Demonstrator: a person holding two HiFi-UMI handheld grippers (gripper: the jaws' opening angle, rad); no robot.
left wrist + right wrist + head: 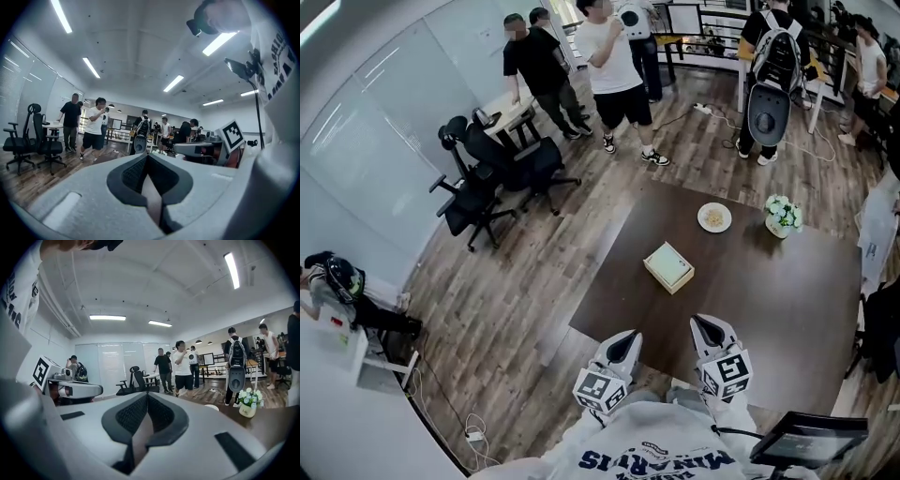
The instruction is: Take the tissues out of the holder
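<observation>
Dark table (769, 309) carries holder (668, 266) near centre. Left gripper (626, 339) and right gripper (703, 324): jaws clenched, empty, at near edge.

Ahead of me: a dark brown table (787, 309) on a wood-plank floor (516, 291).

On its far side: a small white plate (714, 217) holding pale food. Near it on the right, not touching, is a white pot of white flowers (783, 216).

Left of the table: black office chairs (473, 202), grouped beside a light desk (511, 105).

Beyond the table: people standing, one in a white shirt (614, 66), one in black (534, 61), one wearing a backpack (775, 52).
</observation>
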